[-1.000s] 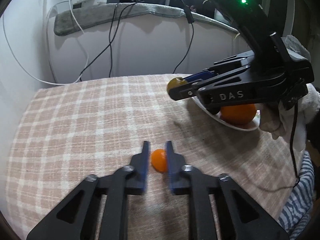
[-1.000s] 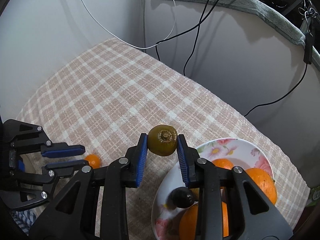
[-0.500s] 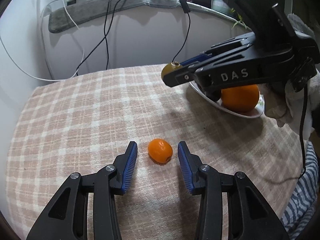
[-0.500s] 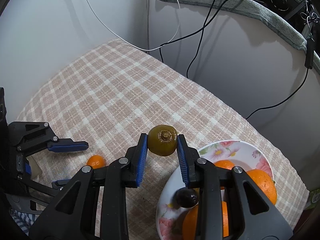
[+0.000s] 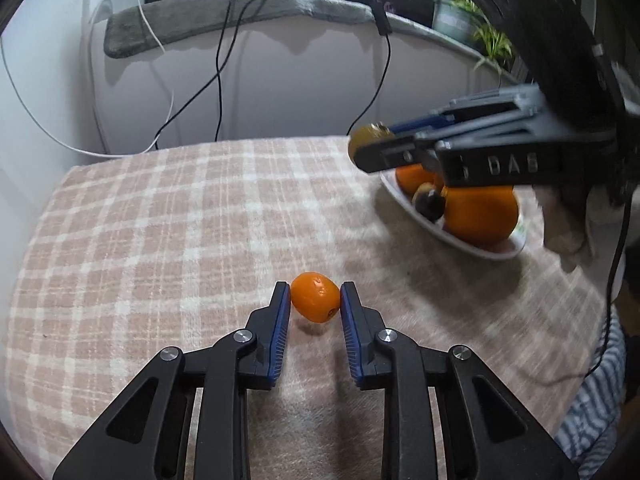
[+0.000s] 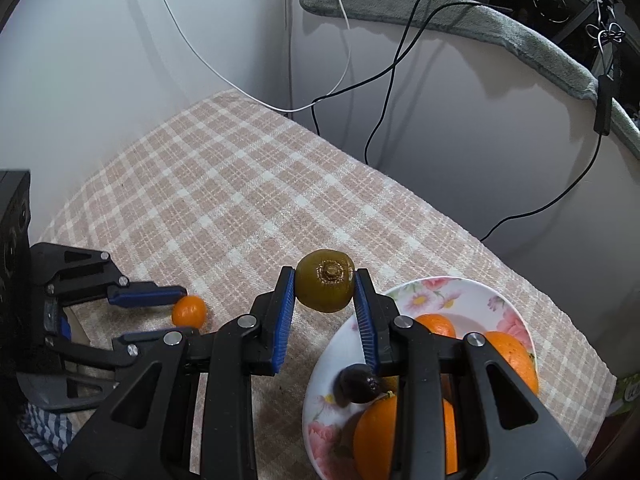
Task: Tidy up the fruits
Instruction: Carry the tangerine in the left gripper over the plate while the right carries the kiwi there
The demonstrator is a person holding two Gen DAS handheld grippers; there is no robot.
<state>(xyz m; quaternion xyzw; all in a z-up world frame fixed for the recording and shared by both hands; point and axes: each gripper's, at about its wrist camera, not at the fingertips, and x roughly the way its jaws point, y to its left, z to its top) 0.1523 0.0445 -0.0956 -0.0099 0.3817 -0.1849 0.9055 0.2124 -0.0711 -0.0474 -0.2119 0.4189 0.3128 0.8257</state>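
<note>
The left tongs (image 5: 315, 307) have just closed and pinch a small orange fruit (image 5: 315, 302) on the worktop (image 5: 160, 220). The right tongs (image 6: 325, 286) pinch a green-brown fruit (image 6: 325, 286). Only the right wrist view shows the flowered plate (image 6: 440, 292) just right of them.

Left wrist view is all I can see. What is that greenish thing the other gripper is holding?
Observer: A kiwi, pinched between the blue pads of the right gripper, with its stem end facing that camera.
Operator: Is it over the plate?
Observer: Apparently not. In the right wrist view it hangs over the checked cloth, just beside the rim of the flowered plate.
Operator: How many oranges are on that plate?
Observer: Three oranges show there, around a dark fruit.
</note>
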